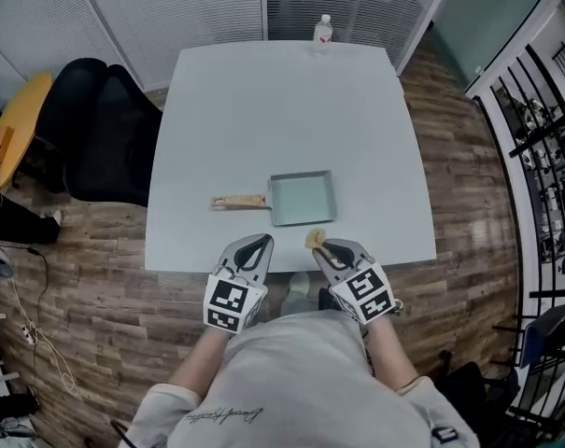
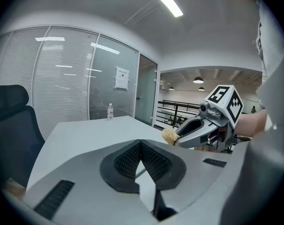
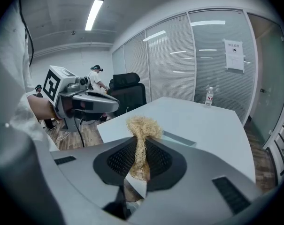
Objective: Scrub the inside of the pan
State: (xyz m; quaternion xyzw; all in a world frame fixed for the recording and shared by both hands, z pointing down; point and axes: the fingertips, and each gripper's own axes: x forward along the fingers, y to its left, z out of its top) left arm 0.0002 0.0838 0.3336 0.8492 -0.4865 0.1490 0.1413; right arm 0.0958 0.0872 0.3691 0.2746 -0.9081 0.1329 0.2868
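With the scrubber [image 1: 314,240] clamped in your right gripper [image 1: 325,249], pin the handle [image 1: 238,202] of the pan [image 1: 303,199] using your closed, empty left gripper [image 1: 261,244].

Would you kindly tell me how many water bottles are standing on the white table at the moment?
1. The water bottle stands upright near the far edge of the table, well beyond the pan. No other bottle shows in any view.

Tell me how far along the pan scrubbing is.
Done: the right gripper grips the straw-coloured scrubber between its fingers. In hand: both grippers are at the near edge of the table, the left gripper shut and empty. Left: reaching the untouched pan and all the scrubbing.
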